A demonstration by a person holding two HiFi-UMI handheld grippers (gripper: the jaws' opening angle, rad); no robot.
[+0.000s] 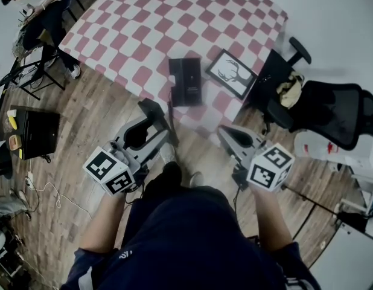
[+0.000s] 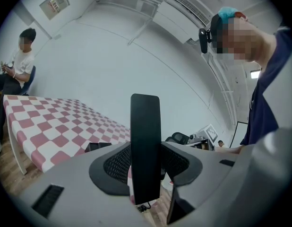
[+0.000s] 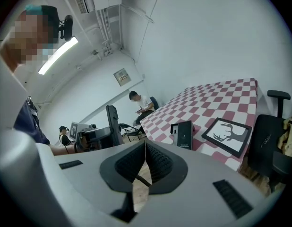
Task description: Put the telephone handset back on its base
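Observation:
The black telephone base (image 1: pixel 185 80) lies near the front edge of the checkered table (image 1: pixel 144 29), and shows in the right gripper view (image 3: pixel 184 134) too. My left gripper (image 1: pixel 157 122) is held below that edge, over the floor, shut on the flat black handset (image 2: pixel 145 145). The handset stands upright between the jaws, and a thin cord (image 1: pixel 171 109) runs from it toward the base. My right gripper (image 3: pixel 145 167) is shut with nothing in it. In the head view the right gripper (image 1: pixel 227 135) hovers beside the left one, short of the table.
A framed deer picture (image 1: pixel 230 73) lies right of the base. A black office chair (image 1: pixel 331 110) stands at the table's right corner. A person sits at the far left (image 1: pixel 41 5). A black box (image 1: pixel 35 132) and cables lie on the wooden floor at left.

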